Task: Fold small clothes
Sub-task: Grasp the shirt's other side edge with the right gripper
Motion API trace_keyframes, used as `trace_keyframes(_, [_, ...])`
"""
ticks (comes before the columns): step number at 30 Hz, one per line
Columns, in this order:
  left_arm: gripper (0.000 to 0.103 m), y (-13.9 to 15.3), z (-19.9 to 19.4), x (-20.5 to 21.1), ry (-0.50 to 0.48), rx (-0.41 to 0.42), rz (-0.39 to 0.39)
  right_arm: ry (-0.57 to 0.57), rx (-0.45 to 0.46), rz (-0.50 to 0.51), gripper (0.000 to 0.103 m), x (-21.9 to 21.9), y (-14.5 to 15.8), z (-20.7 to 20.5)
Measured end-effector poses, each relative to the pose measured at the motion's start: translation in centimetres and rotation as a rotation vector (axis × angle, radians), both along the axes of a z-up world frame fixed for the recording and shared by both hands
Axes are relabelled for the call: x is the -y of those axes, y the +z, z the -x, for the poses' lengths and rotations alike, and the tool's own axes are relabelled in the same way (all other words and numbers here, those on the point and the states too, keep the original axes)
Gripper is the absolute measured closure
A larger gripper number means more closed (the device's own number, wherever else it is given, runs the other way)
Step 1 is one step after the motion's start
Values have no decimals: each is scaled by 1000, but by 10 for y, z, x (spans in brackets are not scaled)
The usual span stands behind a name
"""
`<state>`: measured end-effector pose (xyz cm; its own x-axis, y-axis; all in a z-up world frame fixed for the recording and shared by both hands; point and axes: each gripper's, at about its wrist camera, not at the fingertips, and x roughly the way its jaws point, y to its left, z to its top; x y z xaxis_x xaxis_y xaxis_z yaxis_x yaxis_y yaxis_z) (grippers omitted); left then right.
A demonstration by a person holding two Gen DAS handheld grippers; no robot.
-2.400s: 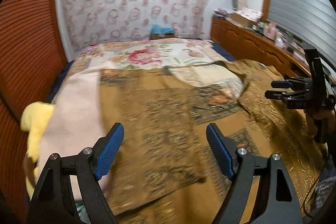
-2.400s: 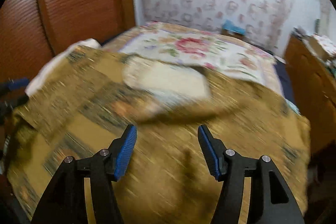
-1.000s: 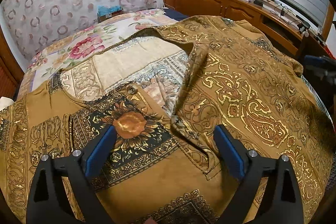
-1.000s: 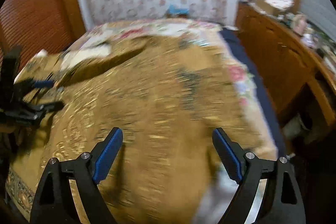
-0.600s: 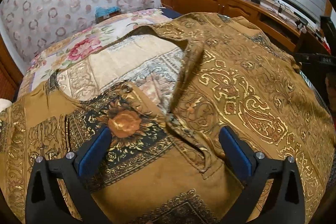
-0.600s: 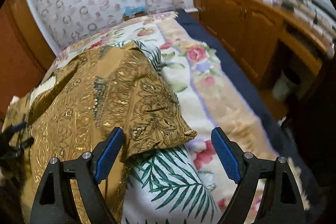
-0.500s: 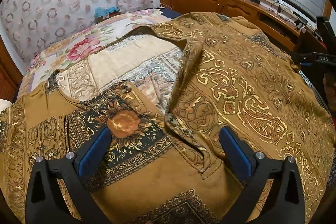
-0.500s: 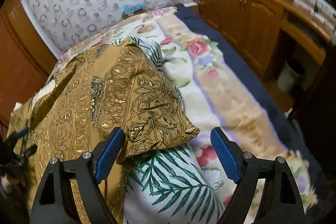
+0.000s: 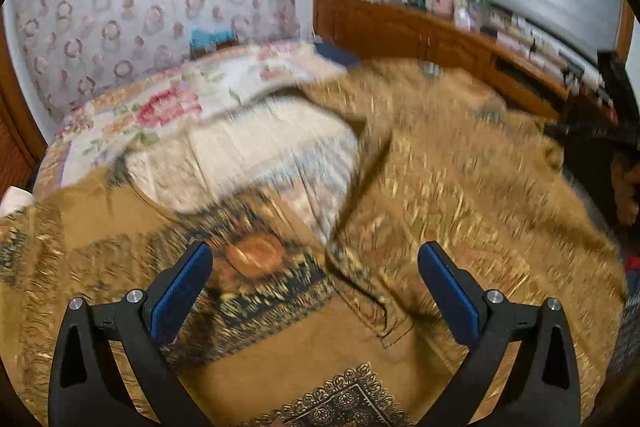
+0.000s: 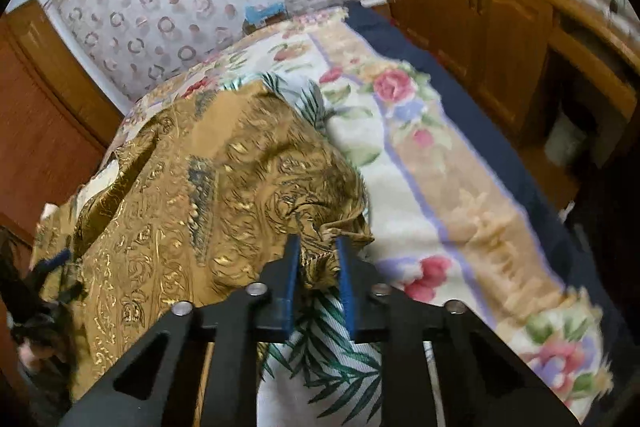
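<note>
A golden-brown patterned shirt lies spread open on the bed, its pale inner lining showing near the collar. My left gripper is open and empty just above the shirt's front placket. In the right wrist view my right gripper is shut on a bunched corner of the shirt at its right edge. The right gripper also shows faintly in the left wrist view at the far right. The left wrist view is motion-blurred.
The shirt lies on a floral bedspread with a leaf-print cloth under the right gripper. A wooden cabinet runs along the bed's right side, and a wooden wardrobe stands at the left.
My right gripper has closed from wide open onto the shirt's right corner. My left gripper stays open and has shifted slightly over the shirt.
</note>
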<state>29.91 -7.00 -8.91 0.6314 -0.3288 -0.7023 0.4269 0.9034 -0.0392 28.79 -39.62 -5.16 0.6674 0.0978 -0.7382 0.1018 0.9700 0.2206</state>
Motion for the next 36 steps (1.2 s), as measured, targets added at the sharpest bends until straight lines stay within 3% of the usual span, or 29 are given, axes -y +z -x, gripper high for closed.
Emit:
trace_keyframes(6, [0,24,15,-10,21,122,44,101,152,173,91,-55,41,15])
trace_keyframes(11, [0,31,14,-21,5,114,92,260,228,203,91,-110,52,25])
trace_keyframes(15, [0,29,11,-25,-2,82,99,352,170,170,91,-135,32,22])
trace_keyframes(19, [0,27,12,-26,-14,76,110,378,113,171,68,-142,14,21])
trace_keyframes(23, [0,28,13,-28,-8,94,115,364,122,157,53,-137,17,20])
trace_keyframes(28, [0,29,12,-32,13,104,114,282,130,132,52,-110,28,15])
trace_keyframes(36, [0,29,14,-34,20,116,105,138,-5,26,52,-88,-10,-59])
